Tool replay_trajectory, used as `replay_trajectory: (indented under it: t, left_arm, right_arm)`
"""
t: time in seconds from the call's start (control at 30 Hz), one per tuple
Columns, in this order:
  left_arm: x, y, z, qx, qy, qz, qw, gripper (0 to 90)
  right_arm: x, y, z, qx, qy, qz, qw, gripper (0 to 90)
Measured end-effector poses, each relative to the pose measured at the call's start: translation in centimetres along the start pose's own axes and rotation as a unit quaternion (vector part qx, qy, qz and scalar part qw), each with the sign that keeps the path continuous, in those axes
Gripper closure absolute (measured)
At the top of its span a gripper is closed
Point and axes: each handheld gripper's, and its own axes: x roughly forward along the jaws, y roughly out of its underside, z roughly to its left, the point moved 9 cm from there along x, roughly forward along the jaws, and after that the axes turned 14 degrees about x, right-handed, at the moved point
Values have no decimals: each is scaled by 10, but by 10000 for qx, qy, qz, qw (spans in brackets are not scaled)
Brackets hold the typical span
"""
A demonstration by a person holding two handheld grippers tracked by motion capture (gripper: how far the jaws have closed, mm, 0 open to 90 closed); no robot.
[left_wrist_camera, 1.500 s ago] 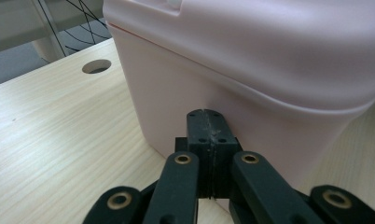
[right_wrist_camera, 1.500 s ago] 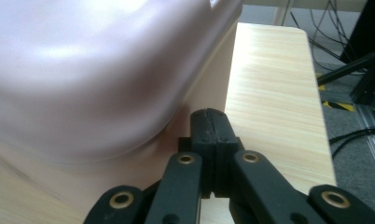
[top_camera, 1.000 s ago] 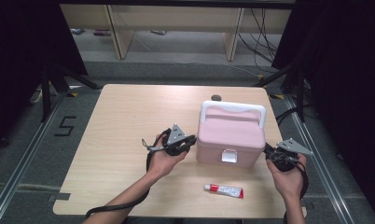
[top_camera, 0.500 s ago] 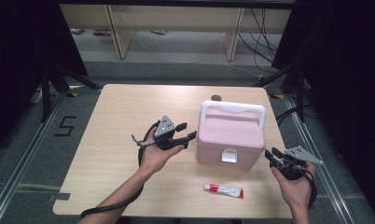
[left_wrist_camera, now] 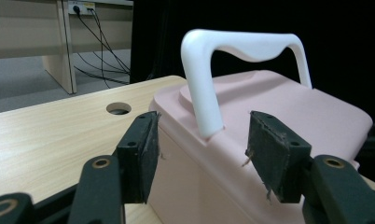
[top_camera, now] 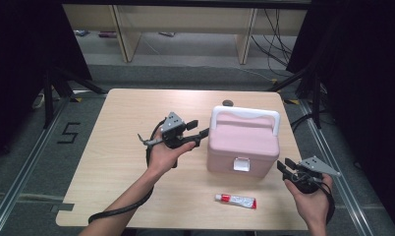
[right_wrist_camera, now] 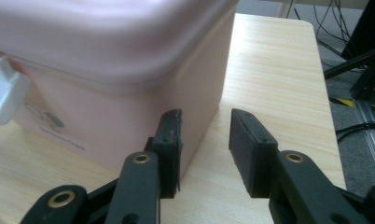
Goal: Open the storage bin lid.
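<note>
Just let go of: the pale pink plastic carry box (top_camera: 242,140) with its white arched handle (top_camera: 244,114), standing shut and upright on the light wooden worktop (top_camera: 112,132), right of the middle, in the same spot as a second ago.

Left hand-held gripper (top_camera: 198,128): jaws just swung apart, nothing between them. Lifted off the box's left side and pulled back slightly, now held in the air just beside it. In the left gripper view (left_wrist_camera: 202,149), aimed at the near foot of the handle, pads clear of the plastic.

Right hand-held gripper (top_camera: 285,169): jaws likewise just opened, empty. Drawn away from the box's right wall toward the worktop's near right corner. In the right gripper view (right_wrist_camera: 204,144), looking along the box's corner, close but not touching.

Probably a placing step finished, or a fresh grasp in preparation; white front latch (top_camera: 241,164) untouched and closed.

Room and edges: broad bare wood on the left half. Tight on the right, with the box near the right edge and the right hand already over it. Small red-and-white tube (top_camera: 236,200) lying in front of the box, near the front edge; easy to knock off with a low sweep. Round cable hole (top_camera: 228,103) behind the box, near the far edge.
</note>
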Motion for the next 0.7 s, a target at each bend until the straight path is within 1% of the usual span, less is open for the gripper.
replay_trajectory:
  t: [0.03,0.07,0.1,0.13,0.17,0.2,0.23,0.3,0.33,0.37,0.4,0.43,0.47,0.5,0.53,0.57,0.6,0.63,0.7]
  left_arm:
    - [3,-3,1,-21,5,-5,10000,436]
    - [5,-5,2,-45,8,-4,10000,438]
    - [7,-6,3,-36,9,7,10000,439]
    - [9,-9,4,-33,2,11,10000,441]
    - [11,-12,4,-32,4,10,10000,444]
    - [14,-15,4,76,50,-54,9999,444]
    - [16,-18,4,85,57,-71,9999,446]
    - [20,-22,4,20,4,-26,10000,450]
    - [20,-22,4,20,4,-26,10000,452]
    - [24,-23,5,-13,-57,53,10000,456]
    - [24,-23,5,-13,-57,53,10000,457]
    - [27,-22,4,-20,-32,80,10000,457]
    - [32,-21,2,-63,15,123,9999,461]
    - [34,-20,1,-85,36,158,9998,461]
    - [38,-19,1,-117,62,167,9998,463]
    - [41,-19,1,-161,62,181,9997,465]
    - [41,-19,1,-161,62,181,9997,470]
    - [46,-18,1,-209,62,221,9995,478]
    - [50,-19,1,-234,112,253,9993,496]
  right_arm:
    - [-1,0,2,51,2,-7,10000,656]
    - [0,-1,2,19,-35,-36,10000,657]
    - [-1,1,4,227,-6,47,9997,657]
    - [0,1,2,150,7,40,9999,657]
    - [0,1,3,197,-5,49,9998,658]
    - [0,1,2,228,-1,44,9997,658]
    - [2,0,1,144,-7,-1,9999,658]
    - [1,-1,2,189,-16,0,9998,658]
    - [1,-1,2,189,-16,0,9998,658]
    - [3,-3,2,25,-74,-81,9999,658]
    - [1,-3,0,-44,27,-78,10000,658]
    - [1,-3,0,-44,27,-78,10000,658]
    - [0,-2,3,48,-40,-50,10000,658]
    - [0,-1,2,18,-31,-53,10000,658]
    - [-2,0,6,256,-15,-11,9997,659]
    - [-3,0,6,243,-7,5,9997,659]
    - [-3,0,6,243,-7,5,9997,659]
    - [-2,-3,4,45,-24,-104,9999,660]
    - [-4,-3,3,4,-22,-76,10000,660]
